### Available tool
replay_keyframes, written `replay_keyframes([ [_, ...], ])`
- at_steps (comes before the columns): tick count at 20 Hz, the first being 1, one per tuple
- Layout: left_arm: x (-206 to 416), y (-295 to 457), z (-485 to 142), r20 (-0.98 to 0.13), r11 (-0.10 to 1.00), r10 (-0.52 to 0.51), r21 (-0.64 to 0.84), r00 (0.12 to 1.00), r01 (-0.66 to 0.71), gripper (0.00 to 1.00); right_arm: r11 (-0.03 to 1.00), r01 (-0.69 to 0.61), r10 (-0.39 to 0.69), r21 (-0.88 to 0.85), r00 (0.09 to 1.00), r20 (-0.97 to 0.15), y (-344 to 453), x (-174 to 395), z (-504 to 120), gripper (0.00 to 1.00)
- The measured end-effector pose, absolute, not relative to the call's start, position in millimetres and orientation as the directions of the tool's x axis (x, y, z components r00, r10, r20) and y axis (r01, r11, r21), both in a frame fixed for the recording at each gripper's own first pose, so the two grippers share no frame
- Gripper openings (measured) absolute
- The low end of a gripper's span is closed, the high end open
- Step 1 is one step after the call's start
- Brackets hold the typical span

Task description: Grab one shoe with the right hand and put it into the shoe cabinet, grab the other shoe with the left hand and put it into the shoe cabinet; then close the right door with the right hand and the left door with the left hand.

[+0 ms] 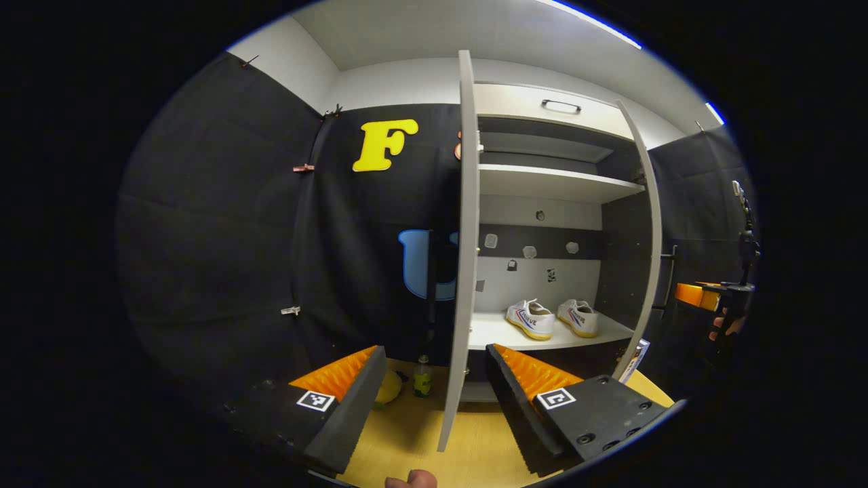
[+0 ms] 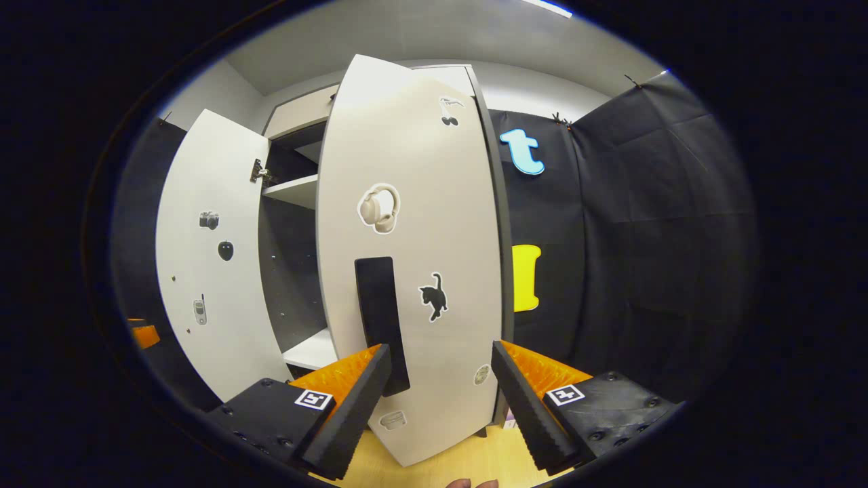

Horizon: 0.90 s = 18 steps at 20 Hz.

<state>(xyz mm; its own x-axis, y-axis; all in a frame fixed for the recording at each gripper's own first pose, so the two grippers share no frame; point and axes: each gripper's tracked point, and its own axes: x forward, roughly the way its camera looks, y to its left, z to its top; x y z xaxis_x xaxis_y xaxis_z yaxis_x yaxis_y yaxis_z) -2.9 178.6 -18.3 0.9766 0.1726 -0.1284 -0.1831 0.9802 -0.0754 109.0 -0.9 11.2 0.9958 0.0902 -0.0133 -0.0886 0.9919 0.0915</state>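
**Shoes shelved, doors open**

With both shoes (image 1: 550, 318) resting side by side on the cabinet's far shelf (image 1: 488, 332), what remains is evidently closing the doors. The left gripper (image 1: 434, 379), spread wide and empty, straddles the left door's (image 1: 465, 237) edge. The right gripper (image 2: 441, 386), also wide and empty, faces the right door (image 2: 413, 224), near its handle (image 2: 380, 318), apparently ready to push.

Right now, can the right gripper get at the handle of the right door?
Probably yes. In the right gripper view the right gripper is open and faces the right door, with the black handle just above its fingers and nothing between them.
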Motion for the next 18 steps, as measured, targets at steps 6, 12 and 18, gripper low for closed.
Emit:
replay_keyframes([
  [6, 25.4, 227.9, -13.4, -0.106, 0.971, 0.219, -0.071, 0.97, -0.227, 0.93, 0.987, -0.141, 0.143, 0.082, 0.99, -0.018, 31.8, 84.2, 2.1, 0.98],
  [12, 54.0, 252.7, -15.4, -0.107, 0.97, 0.226, -0.067, 0.968, -0.233, 0.93, 0.984, -0.156, 0.164, 0.083, 0.982, -0.093, 31.9, 59.4, -29.4, 0.98],
  [18, 86.3, 251.0, -17.7, -0.104, 0.974, 0.224, -0.024, 0.969, -0.227, 0.93, 0.989, -0.146, 0.147, 0.019, 0.986, -0.083, 12.3, 48.2, -27.9, 0.98],
])
